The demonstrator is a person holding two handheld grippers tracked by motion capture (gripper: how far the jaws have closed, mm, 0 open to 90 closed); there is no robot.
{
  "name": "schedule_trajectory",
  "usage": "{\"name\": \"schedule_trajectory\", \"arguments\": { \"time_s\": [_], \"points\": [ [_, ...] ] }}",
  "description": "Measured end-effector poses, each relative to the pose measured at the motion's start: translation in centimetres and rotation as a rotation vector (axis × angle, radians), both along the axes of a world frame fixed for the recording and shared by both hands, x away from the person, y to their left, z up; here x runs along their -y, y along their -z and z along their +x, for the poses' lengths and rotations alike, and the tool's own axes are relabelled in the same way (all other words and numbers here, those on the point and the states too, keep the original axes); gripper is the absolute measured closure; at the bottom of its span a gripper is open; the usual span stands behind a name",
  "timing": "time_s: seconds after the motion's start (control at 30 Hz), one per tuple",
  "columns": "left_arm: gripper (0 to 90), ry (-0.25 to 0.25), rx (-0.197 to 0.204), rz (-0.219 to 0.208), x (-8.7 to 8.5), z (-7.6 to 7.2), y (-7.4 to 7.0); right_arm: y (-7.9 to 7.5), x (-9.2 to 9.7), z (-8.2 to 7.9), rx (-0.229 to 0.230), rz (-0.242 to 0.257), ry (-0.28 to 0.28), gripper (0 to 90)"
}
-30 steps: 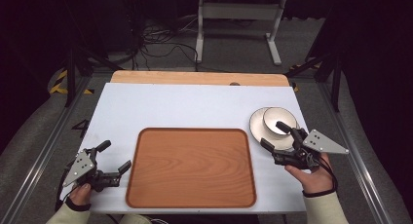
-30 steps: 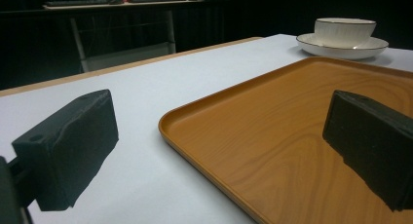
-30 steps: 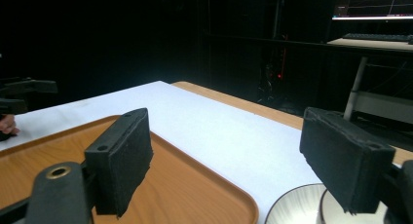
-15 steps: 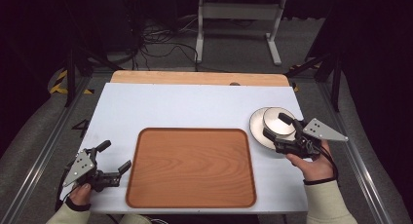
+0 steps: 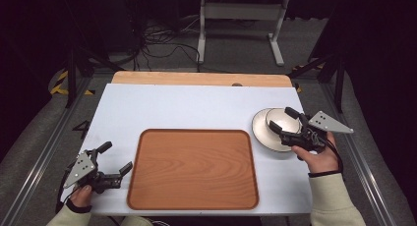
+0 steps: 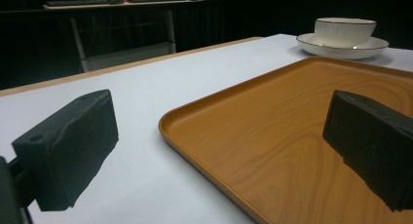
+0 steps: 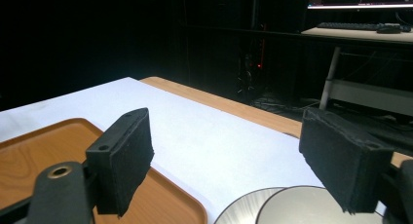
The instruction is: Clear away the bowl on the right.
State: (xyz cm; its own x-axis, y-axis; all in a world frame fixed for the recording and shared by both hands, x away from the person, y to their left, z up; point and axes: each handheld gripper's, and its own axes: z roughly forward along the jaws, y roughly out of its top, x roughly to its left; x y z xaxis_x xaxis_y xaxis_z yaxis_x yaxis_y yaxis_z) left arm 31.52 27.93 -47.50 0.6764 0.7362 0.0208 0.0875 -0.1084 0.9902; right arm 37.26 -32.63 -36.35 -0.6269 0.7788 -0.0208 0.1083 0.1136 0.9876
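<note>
Our right hand-held gripper (image 5: 284, 120) hangs right over the bowl (image 5: 282, 122), jaws spread wide, gripping nothing. The bowl sits in its saucer (image 5: 263, 132) just right of the tray (image 5: 193, 168). Our left hand-held gripper (image 5: 117, 158), also spread, idles well apart across the desk (image 5: 196, 108).

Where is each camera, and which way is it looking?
High view: above the person's side, looking down on the tray, both hands, left gripper and right gripper.
Left gripper view: low, between open jaws, facing across the tray to the bowl.
Right gripper view: just above the bowl, facing the table's far edge.
All share the tray and bowl.
</note>
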Motion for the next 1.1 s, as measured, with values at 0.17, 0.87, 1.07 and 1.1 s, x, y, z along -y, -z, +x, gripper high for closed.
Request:
{"name": "schedule_trajectory", "arguments": {
  "time_s": [0.17,0.87,1.07,1.1],
  "points": [
    [0.2,0.000,-0.001,0.000,0.0,0.0,0.0,0.0,0.4,0.5,-0.008,-0.001,0.016,19.6],
    [0.2,-0.003,0.001,-0.001,0.0,0.0,0.0,0.1,2.6,3.1,-0.052,0.015,0.073,22.4],
    [0.2,-0.002,-0.002,-0.002,0.0,0.0,0.0,0.3,3.3,3.8,-0.055,0.015,0.109,23.2],
    [0.2,-0.002,-0.001,-0.002,0.0,0.0,0.0,0.4,3.4,3.8,-0.055,0.016,0.113,23.5]
  ]
}}
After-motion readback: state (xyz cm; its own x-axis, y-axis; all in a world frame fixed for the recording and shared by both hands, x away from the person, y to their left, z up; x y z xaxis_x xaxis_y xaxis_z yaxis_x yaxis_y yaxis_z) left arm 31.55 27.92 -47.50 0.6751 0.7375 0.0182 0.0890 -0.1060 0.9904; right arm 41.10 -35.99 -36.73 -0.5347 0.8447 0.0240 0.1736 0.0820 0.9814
